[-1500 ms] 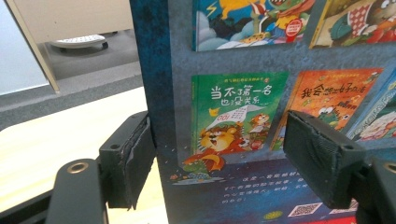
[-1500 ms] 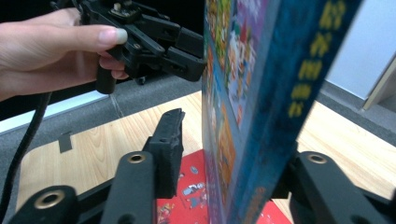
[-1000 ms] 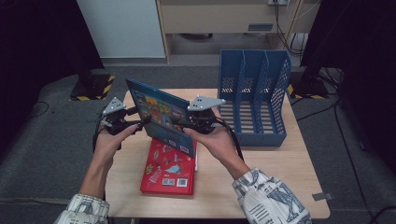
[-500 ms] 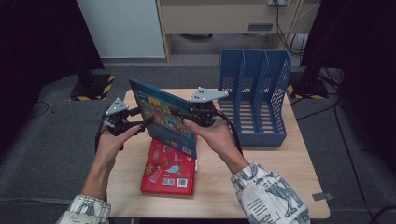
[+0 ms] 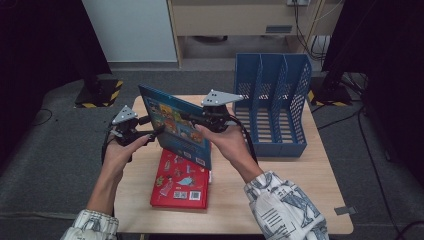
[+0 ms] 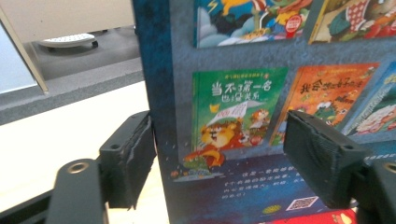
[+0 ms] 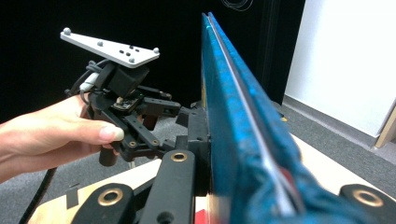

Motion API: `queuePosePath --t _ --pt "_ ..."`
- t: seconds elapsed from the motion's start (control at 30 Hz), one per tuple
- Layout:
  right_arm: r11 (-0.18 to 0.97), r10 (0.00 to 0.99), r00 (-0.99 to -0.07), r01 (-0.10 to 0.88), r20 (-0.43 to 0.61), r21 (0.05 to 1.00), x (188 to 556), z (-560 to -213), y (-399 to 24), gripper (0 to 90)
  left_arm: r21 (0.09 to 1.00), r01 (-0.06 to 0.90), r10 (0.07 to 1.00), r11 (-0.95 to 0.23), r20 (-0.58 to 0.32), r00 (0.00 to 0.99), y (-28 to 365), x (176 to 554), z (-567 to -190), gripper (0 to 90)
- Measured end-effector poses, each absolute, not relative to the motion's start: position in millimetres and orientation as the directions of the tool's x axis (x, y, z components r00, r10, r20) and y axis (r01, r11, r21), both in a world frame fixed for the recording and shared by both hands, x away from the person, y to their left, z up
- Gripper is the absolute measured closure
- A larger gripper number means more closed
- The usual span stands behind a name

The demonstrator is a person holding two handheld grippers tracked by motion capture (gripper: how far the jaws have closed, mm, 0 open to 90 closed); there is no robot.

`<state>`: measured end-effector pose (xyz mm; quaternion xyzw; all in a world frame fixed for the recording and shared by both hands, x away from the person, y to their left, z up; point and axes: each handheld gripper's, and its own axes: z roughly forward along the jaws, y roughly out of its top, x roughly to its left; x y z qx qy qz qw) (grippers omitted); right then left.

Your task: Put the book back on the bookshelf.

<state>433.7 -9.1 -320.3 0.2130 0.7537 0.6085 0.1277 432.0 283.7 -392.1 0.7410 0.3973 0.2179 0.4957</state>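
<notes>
Standing upright on edge above the counter (image 5: 300, 200), just over the red book (image 5: 181, 181) lying flat there: the blue book (image 5: 175, 125); sitting well left of the blue file rack (image 5: 272, 107). Clamping the blue book's right-hand edge from the rack side, the right gripper (image 5: 200, 119), jaws squeezed together on the cover after just closing further, seen edge-on between them in the right gripper view (image 7: 243, 140). Straddling the book's opposite edge, the left gripper (image 5: 150, 131), jaws apart and just widening, one pad on each side of the cover in the left gripper view (image 6: 219, 163); pressing on it or not, impossible to tell.
</notes>
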Motion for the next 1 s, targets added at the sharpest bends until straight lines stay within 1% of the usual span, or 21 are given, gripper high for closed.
queuePosePath --t 0.13,0.2,0.3,0.4,0.5,0.6,0.63,0.73,0.9,1.0 --pt "0.159 0.488 -0.871 0.162 0.066 0.974 436.2 -320.8 -10.0 82.0 0.900 0.385 0.826 -0.203 -0.054 0.561 292.0 420.9 -408.7 20.4" --pt "0.156 0.488 -0.870 0.166 0.070 0.974 437.4 -320.7 -10.0 82.0 0.892 0.404 0.842 -0.204 -0.051 0.537 298.7 412.0 -424.6 19.3" --pt "0.149 0.496 -0.865 0.176 0.081 0.973 438.8 -320.3 -9.6 82.1 0.864 0.458 0.863 -0.209 -0.057 0.502 306.8 400.1 -449.0 17.0" --pt "0.134 0.508 -0.856 0.186 0.094 0.973 441.1 -320.3 -8.9 82.1 0.842 0.506 0.900 -0.185 -0.061 0.431 313.7 387.9 -469.9 11.2" --pt "0.116 0.522 -0.846 0.200 0.112 0.973 443.4 -319.9 -8.4 82.1 0.820 0.542 0.913 -0.184 -0.062 0.404 322.3 382.0 -486.1 8.9" --pt "0.103 0.534 -0.837 0.203 0.118 0.974 444.5 -318.7 -7.8 82.1 0.802 0.566 0.921 -0.189 -0.054 0.385 329.3 380.1 -495.4 7.8" --pt "0.090 0.548 -0.827 0.207 0.125 0.974 445.0 -318.1 -8.5 82.2 0.789 0.581 0.922 -0.199 -0.051 0.385 331.7 380.6 -499.1 5.5" --pt "0.079 0.559 -0.818 0.214 0.135 0.974 445.8 -317.1 -9.8 82.2 0.754 0.622 0.934 -0.211 -0.030 0.355 339.8 381.2 -507.2 5.6" --pt "0.074 0.580 -0.803 0.220 0.137 0.973 449.3 -312.9 -13.6 82.3 0.754 0.634 0.946 -0.173 -0.053 0.320 347.7 379.6 -508.1 5.7" --pt "0.082 0.601 -0.789 0.217 0.126 0.973 449.7 -309.1 -14.1 82.3 0.738 0.644 0.941 -0.202 -0.035 0.335 345.8 381.2 -510.8 5.5"
